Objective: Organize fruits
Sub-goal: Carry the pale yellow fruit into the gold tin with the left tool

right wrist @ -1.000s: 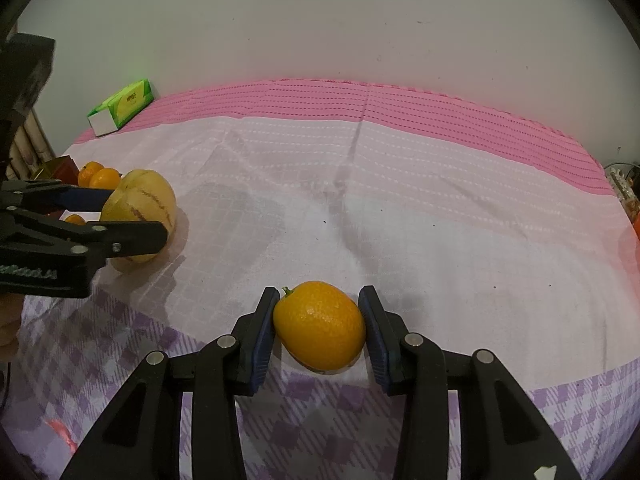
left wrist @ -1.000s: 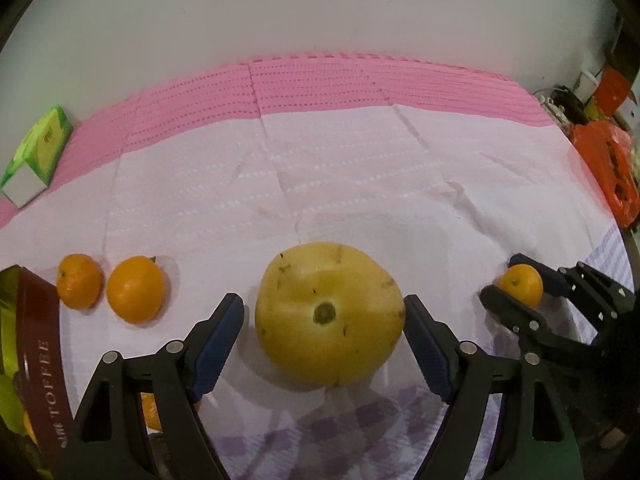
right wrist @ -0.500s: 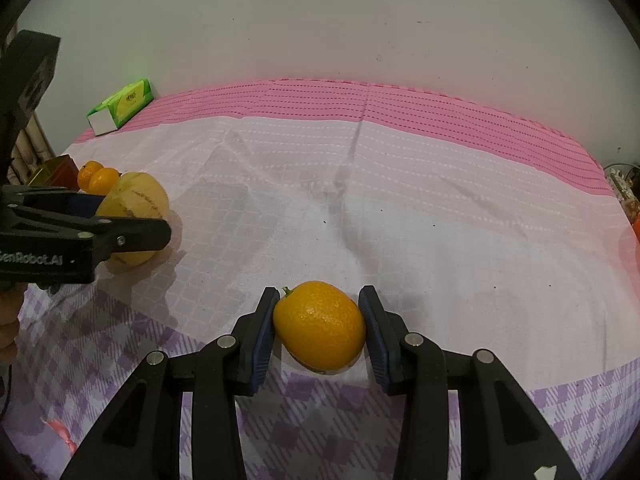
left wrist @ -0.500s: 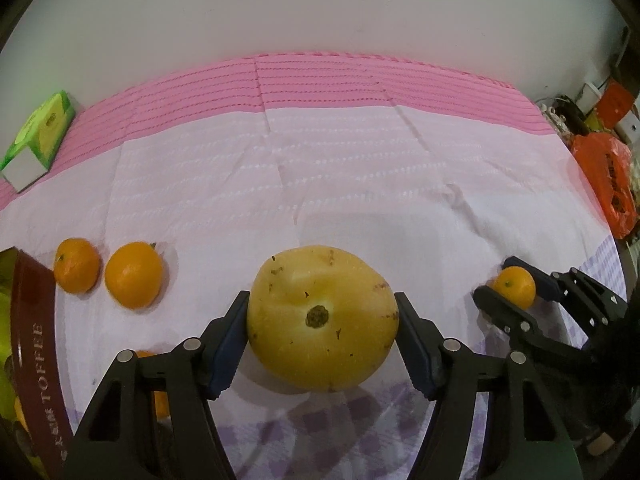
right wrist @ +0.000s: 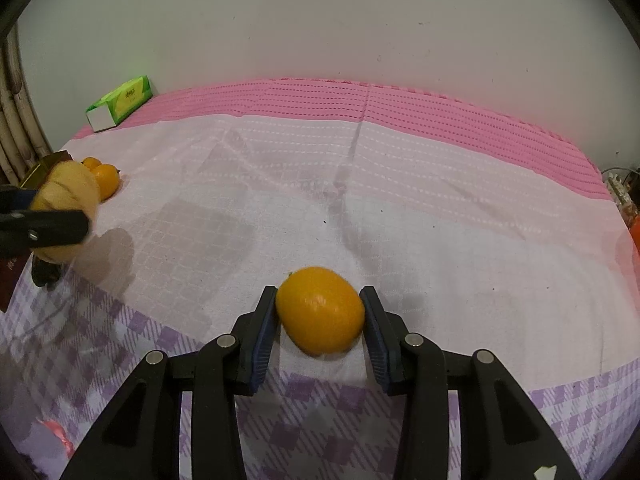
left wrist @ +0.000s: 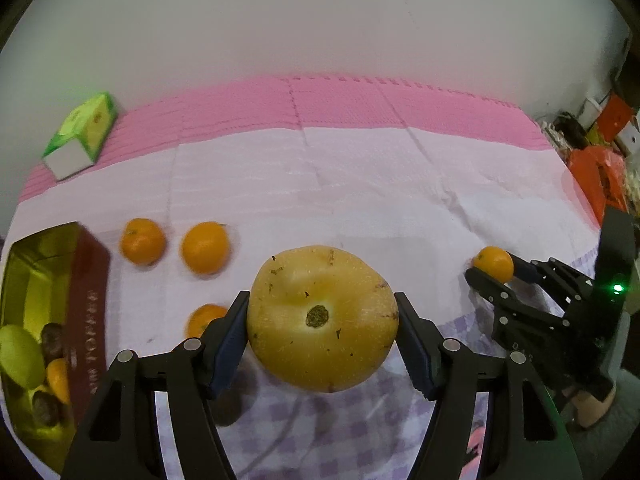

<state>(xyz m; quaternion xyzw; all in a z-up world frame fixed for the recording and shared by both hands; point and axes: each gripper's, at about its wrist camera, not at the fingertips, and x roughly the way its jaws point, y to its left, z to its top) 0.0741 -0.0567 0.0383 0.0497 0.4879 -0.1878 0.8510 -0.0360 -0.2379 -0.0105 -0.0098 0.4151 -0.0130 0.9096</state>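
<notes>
While left claw (left wrist: 322, 334) pinches lumpy yellow melon (left wrist: 322, 316) | right claw (right wrist: 320, 320) pinches smooth oval orange (right wrist: 320, 310)

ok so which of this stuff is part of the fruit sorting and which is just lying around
Part of the job:
- yellow melon in the left tongs
- orange in the right tongs
- three loose oranges
- toffee tin already holding fruit

Just lying about:
- green tissue box
- orange bag
</notes>
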